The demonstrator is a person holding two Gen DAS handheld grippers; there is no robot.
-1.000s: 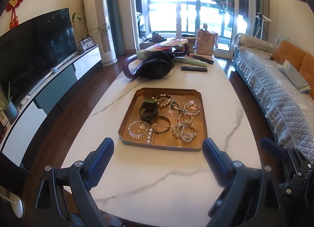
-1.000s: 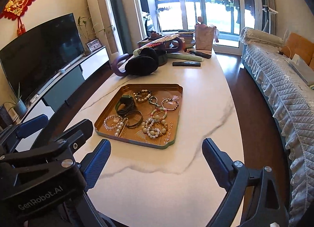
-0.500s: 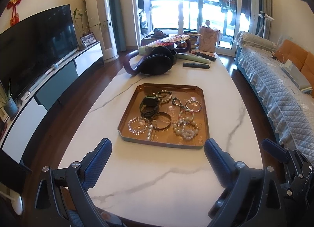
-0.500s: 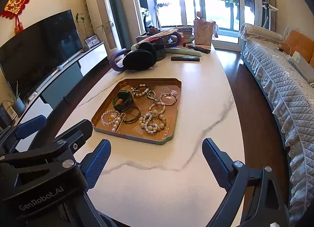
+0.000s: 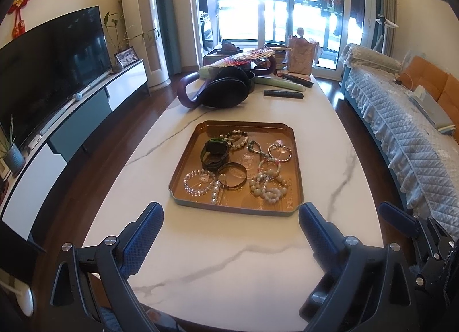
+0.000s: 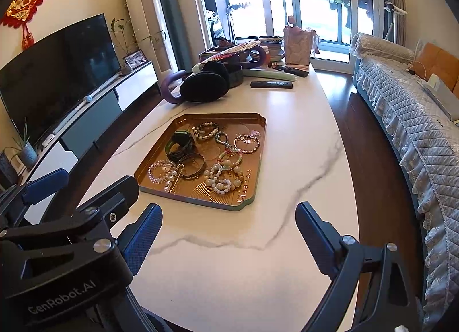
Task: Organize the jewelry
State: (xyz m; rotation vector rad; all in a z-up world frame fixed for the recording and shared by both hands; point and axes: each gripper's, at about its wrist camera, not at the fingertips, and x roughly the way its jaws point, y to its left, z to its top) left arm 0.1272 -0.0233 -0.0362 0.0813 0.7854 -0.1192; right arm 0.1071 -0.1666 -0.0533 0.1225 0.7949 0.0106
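Both tongs, left [image 5: 229, 224] and right [image 6: 228, 224], hang spread wide and empty over the marble worktop [image 5: 229, 260], just short of the copper tray [image 5: 297, 159]. The jewelry's all piled in there: bead bracelets [image 5: 268, 185], a bangle [image 5: 233, 174], a watch [image 5: 215, 149], overlapping, so probably lining up a pick.

Bare bench [image 5: 229, 257] lies open up to the copper tray [image 5: 298, 165] at 12 o'clock — beyond it, black earmuffs [image 5: 226, 92] and a remote [image 5: 283, 93] block passage.
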